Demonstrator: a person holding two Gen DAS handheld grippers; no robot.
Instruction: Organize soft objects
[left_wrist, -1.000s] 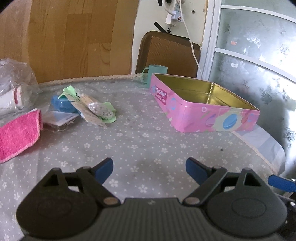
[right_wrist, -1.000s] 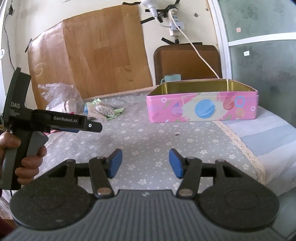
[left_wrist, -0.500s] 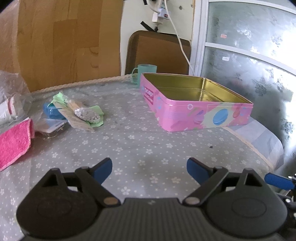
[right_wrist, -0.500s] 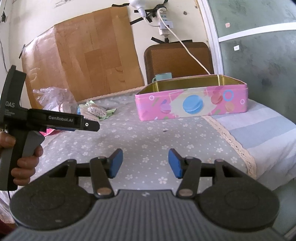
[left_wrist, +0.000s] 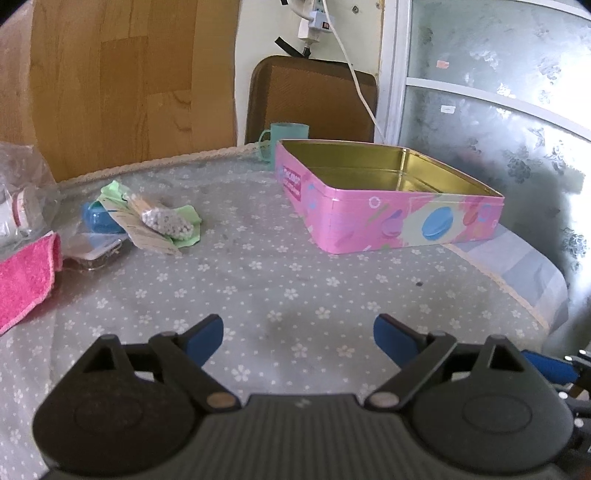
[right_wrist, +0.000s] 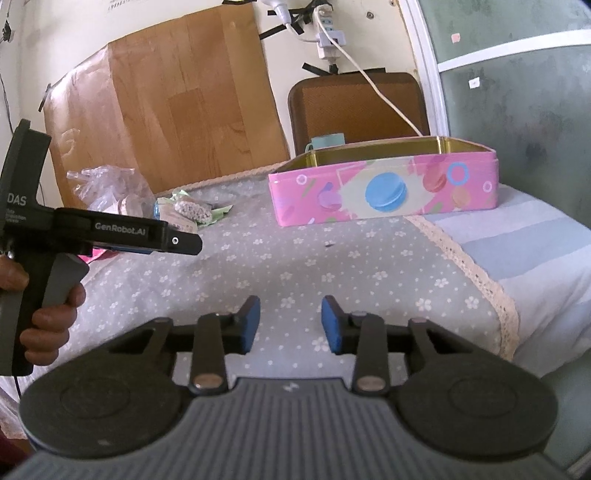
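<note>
Pink towel (left_wrist: 24, 275) lies at the table's (left_wrist: 295, 258) left edge, well apart from the open pink tin (left_wrist: 384, 199). Left claw (left_wrist: 298, 334) reads "GenRobot.AI" and "DAS", held level, wide open, empty. Right claw (right_wrist: 290, 325) hovers half open, empty.

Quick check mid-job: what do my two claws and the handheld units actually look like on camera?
Both claws, left and right, have blue fingertip pads on black linkage arms with silver pivot pins, above a ribbed dark grey body with two round discs. Seen side-on, the left unit is black, printed "GenRobot.AI" and "DAS", with a grey trigger gripped by a bare hand.
</note>
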